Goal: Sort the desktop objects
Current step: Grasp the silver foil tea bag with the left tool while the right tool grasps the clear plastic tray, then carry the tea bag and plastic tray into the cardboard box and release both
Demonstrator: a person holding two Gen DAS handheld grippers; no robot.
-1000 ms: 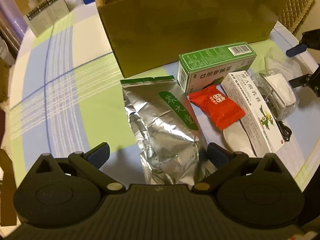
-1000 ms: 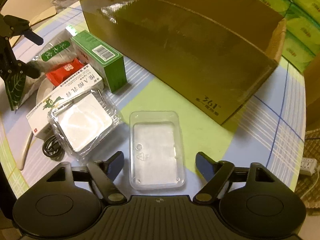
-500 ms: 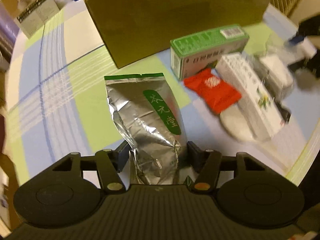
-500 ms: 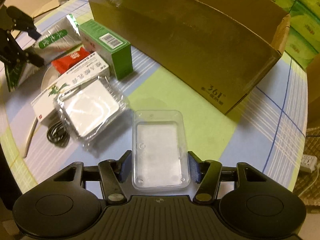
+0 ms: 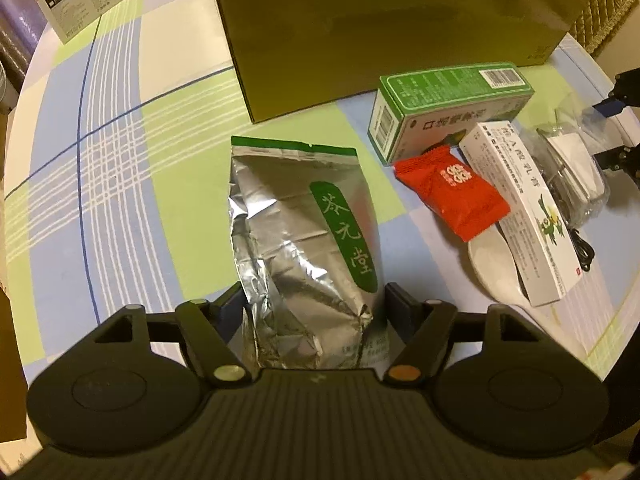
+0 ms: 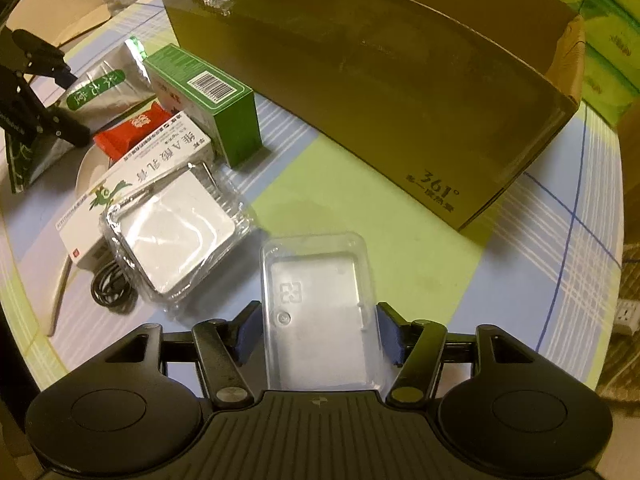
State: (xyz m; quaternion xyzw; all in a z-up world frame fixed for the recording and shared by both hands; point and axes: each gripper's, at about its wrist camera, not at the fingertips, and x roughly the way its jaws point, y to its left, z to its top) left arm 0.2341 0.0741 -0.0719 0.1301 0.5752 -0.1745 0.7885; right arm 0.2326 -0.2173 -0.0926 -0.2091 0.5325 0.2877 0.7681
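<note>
My left gripper [image 5: 316, 304] is shut on the lower end of a silver foil bag [image 5: 296, 220] with a green label. From the right wrist view the same foil bag [image 6: 104, 88] slants up out of the left gripper [image 6: 36, 108]. My right gripper [image 6: 318, 332] is shut on the sides of an empty clear plastic tray [image 6: 320, 304]. The open cardboard box [image 5: 380, 20] stands behind the bag and fills the back of the table, shown as the cardboard box [image 6: 380, 80] in the right wrist view.
Between the grippers lie a green carton [image 5: 448, 108], a red packet [image 5: 452, 192], a long white carton [image 5: 520, 208], a white spoon [image 5: 492, 268], a clear pack holding a white block [image 6: 176, 232] and a black cable [image 6: 108, 288]. Green tissue packs [image 6: 608, 40] sit beyond the box.
Both grippers went from open to shut, the left on the foil bag and the right on the clear tray. The bag's top now stands further from the green carton.
</note>
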